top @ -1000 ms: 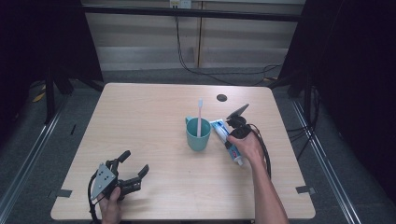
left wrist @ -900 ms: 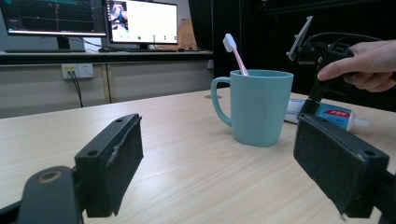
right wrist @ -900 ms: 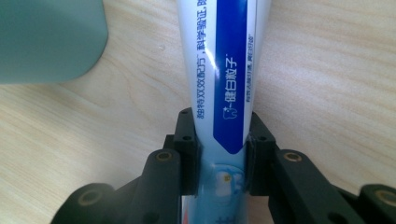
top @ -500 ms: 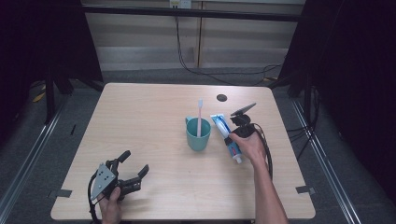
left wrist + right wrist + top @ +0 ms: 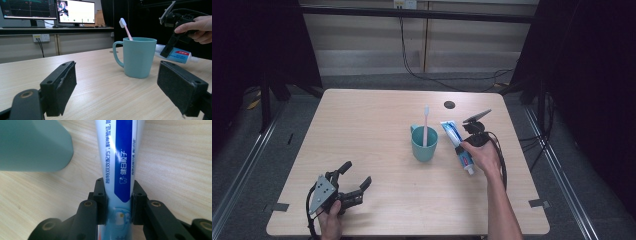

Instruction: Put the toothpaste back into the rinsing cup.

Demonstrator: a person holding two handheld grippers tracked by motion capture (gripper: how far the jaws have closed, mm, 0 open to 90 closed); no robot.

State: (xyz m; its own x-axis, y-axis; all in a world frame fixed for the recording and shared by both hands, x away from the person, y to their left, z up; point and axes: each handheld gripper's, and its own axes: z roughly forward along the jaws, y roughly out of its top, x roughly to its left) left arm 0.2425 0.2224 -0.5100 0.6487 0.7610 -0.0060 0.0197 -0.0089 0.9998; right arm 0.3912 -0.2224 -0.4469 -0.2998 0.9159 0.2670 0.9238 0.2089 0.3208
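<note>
A teal mug (image 5: 424, 145) stands mid-table with a pink-and-white toothbrush (image 5: 426, 122) upright in it. Just right of it lies a white-and-blue toothpaste tube (image 5: 452, 132), and my right gripper (image 5: 463, 146) is shut on its middle. In the right gripper view both black pads press the tube (image 5: 122, 152) from either side, with the mug (image 5: 32, 145) close at the upper left. My left gripper (image 5: 358, 173) rests open near the front left corner with nothing between its jaws. It faces the mug (image 5: 137, 57), the toothbrush (image 5: 124, 26) and the tube (image 5: 178, 55).
A small black round hole (image 5: 449, 104) sits in the tabletop (image 5: 377, 115) behind the mug. Cables trail from the right gripper over the table's right side. Monitors and a shelf stand beyond the far edge in the left gripper view.
The right hand has shifted slightly and tilted its gripper more upright over the tube, whose far end now lies a little nearer the mug. The left gripper has kept still.
</note>
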